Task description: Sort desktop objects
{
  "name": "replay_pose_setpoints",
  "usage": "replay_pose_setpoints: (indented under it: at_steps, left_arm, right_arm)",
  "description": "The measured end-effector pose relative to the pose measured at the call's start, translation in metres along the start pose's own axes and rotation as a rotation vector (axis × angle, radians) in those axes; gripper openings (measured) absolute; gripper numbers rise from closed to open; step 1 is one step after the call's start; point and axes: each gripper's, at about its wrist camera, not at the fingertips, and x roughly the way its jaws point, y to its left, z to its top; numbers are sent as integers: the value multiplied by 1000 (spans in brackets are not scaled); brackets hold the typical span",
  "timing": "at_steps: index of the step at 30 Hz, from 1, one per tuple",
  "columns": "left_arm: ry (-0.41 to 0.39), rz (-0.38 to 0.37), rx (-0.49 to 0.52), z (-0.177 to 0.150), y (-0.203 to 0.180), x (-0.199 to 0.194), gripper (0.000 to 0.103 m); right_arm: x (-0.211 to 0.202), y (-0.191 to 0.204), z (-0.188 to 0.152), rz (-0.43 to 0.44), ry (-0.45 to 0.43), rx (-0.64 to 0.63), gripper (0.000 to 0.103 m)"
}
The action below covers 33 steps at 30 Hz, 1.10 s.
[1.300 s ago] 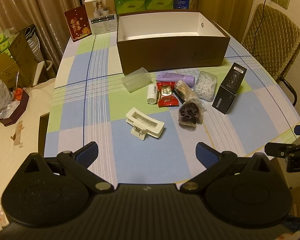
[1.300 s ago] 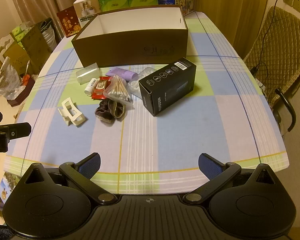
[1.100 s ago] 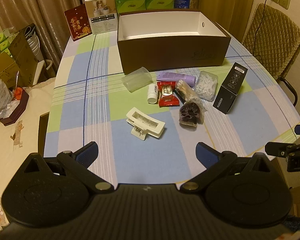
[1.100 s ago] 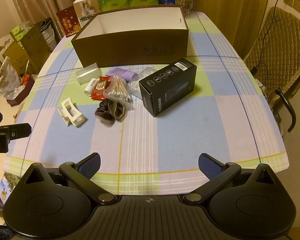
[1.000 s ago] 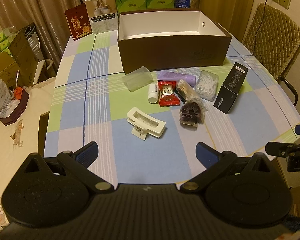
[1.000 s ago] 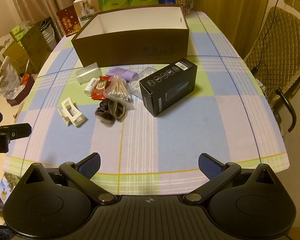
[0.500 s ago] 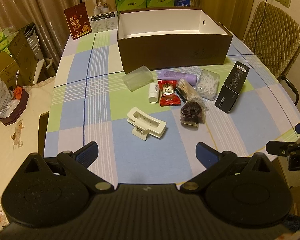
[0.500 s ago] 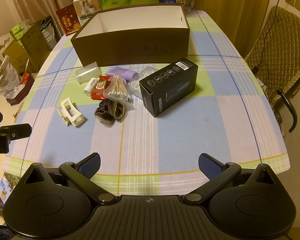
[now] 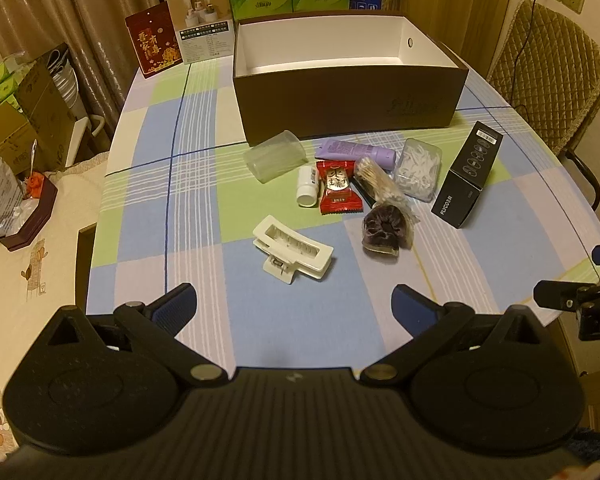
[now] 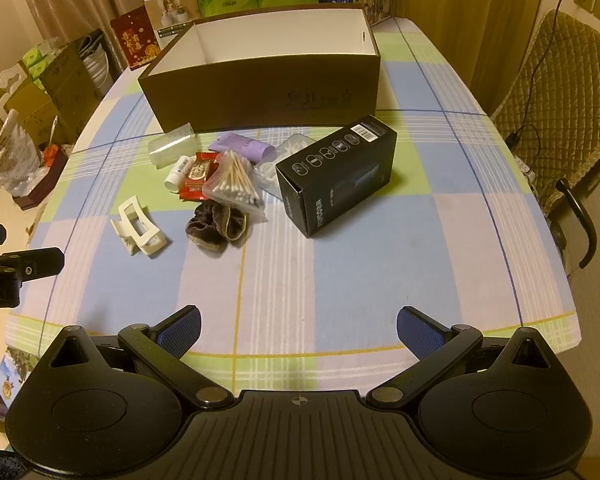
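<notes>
The left gripper (image 9: 294,300) hovers over the near edge of the table (image 9: 148,200), fingers spread wide and holding nothing. Ahead of it, from left to right: a clear cup (image 9: 276,155) on its side at about 12 o'clock, far off; a white bottle (image 9: 308,187) just right of the cup; a white hair clip (image 9: 293,253) at 12 o'clock, the nearest item and apart from both fingers; a red candy packet (image 9: 338,193) touching the bottle; a purple tube (image 9: 354,153) behind the packet; a bag of cotton swabs (image 9: 378,182) lying partly over a dark scrunchie (image 9: 383,231) at 1 o'clock; a clear box (image 9: 418,175) of white picks; and a black carton (image 9: 468,174) at 2 o'clock. The open brown box (image 9: 348,108) stands behind them all at 12 o'clock, its white inside bare where seen

The right gripper (image 10: 298,330) also hangs above the near table edge, level, fingers wide apart and empty. In its view the clip (image 10: 139,231) lies at 10 o'clock, the scrunchie (image 10: 216,226) and swabs (image 10: 234,184) at 11 o'clock, and the carton (image 10: 336,174) lies on its side at 12 o'clock, well apart from the fingers. The brown box (image 10: 268,92) sits beyond. The left gripper's fingertip (image 10: 32,264) shows at the far left edge
</notes>
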Motion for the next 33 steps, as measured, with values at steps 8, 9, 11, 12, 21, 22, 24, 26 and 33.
replay_pose_setpoints:
  at_steps: [8, 9, 11, 12, 21, 22, 24, 26, 33]
  left_arm:
    - [7, 3, -4, 4, 0, 4, 102]
    - [9, 5, -5, 5, -1, 5, 102]
    - [13, 10, -8, 7, -1, 8, 102]
    - [16, 10, -12, 8, 0, 10, 102]
    - [57, 22, -36, 10, 6, 34, 102]
    - [60, 22, -38, 11, 7, 37, 102]
    - [64, 26, -42, 11, 8, 42, 102]
    - [65, 26, -43, 14, 8, 47, 102]
    - [73, 30, -53, 24, 8, 65, 102]
  right_arm:
    - [2, -1, 3, 1, 2, 2, 101]
    - [3, -3, 5, 2, 3, 4, 101]
    - [5, -5, 8, 1, 4, 9, 101]
    - [6, -7, 9, 1, 3, 13, 101]
    - [19, -14, 17, 4, -7, 34, 101]
    - [21, -15, 19, 4, -14, 38, 101]
    - [24, -16, 23, 7, -27, 52, 101]
    - [28, -17, 27, 15, -36, 58, 101]
    - [45, -17, 40, 30, -77, 85, 101]
